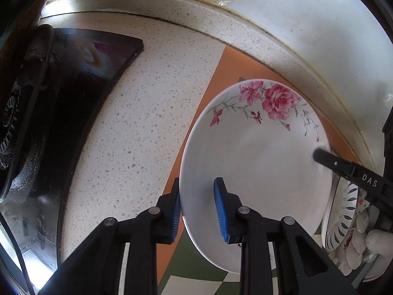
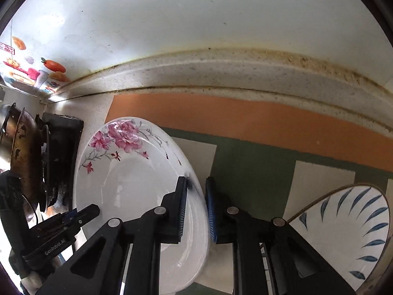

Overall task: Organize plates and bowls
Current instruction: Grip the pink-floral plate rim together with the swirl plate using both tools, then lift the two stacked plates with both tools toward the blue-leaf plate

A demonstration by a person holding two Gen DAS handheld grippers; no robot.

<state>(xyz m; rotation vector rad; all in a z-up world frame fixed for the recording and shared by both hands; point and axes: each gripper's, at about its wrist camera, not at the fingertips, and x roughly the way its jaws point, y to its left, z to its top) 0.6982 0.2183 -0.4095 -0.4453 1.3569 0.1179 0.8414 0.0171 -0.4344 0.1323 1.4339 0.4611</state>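
Blue pads: both grippers carry ribbed blue pads on black fingers, and both straddle the rim of the same dish.
Left gripper (image 1: 200, 211): its fingers stand a little apart, one outside the near-left rim of the floral plate (image 1: 255, 162) and one over its inner face; the outer pad touches the edge, but I cannot tell whether the inner one presses.
Right gripper (image 2: 196, 209): narrowly parted over the plate's right rim, left finger inside the dish, right finger outside; whether it clamps is unclear.
Floral plate: white, with pink roses painted along its far edge, tilted up between the two grippers above the mat.
Mat (image 2: 270, 127): orange, green and cream blocks, lying on the desk under the plate.
Blue-leaf bowl (image 2: 348, 233): white with blue leaf strokes, just right of the right gripper, tipped on edge.
Gloved hand (image 1: 368, 243): white glove, holding the right gripper beside the bowl.
Desk (image 1: 137, 127): pale speckled stone, reaching back to a stained wall.
Stove (image 1: 49, 113): black and grimy, left of the plate.
Pot (image 2: 22, 152): worn and brownish, on the stove.
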